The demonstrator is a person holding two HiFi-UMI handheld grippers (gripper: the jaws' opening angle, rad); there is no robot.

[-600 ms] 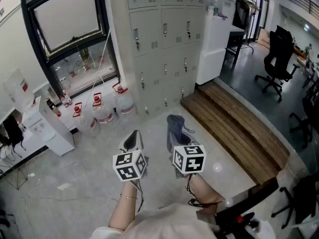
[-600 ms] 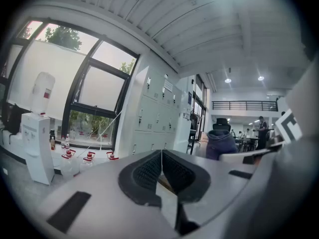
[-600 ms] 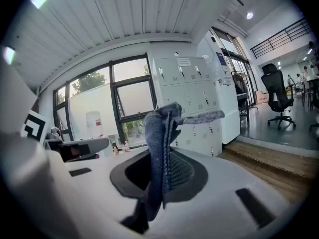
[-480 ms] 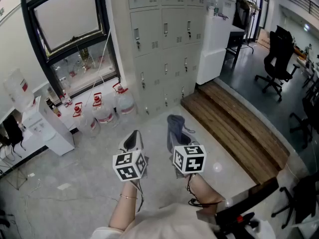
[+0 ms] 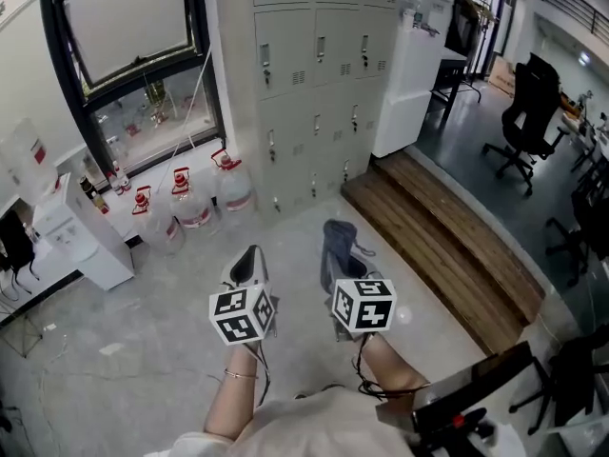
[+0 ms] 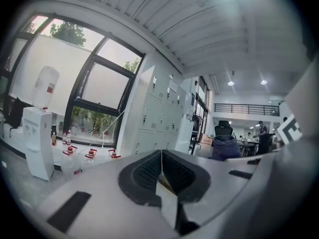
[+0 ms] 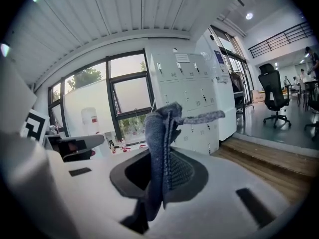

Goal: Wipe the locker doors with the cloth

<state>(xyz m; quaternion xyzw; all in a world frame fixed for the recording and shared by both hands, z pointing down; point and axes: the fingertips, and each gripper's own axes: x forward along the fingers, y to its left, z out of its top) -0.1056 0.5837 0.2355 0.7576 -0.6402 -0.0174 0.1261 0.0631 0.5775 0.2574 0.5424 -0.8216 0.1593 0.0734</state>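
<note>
Lockers (image 5: 314, 65) ahead | right claw (image 7: 167, 156) clamps cloth (image 7: 157, 126) | left claw (image 6: 160, 156) closed

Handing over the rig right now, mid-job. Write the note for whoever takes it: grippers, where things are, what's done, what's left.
Left gripper: shut, nothing in it.
Right gripper: shut on the grey cloth, which sticks up past the jaws.
Lockers: ahead across the floor, out of contact with both grippers.
Done: cloth picked up.
Left: walk up to the lockers and wipe the doors; the cloth touches none yet.
</note>
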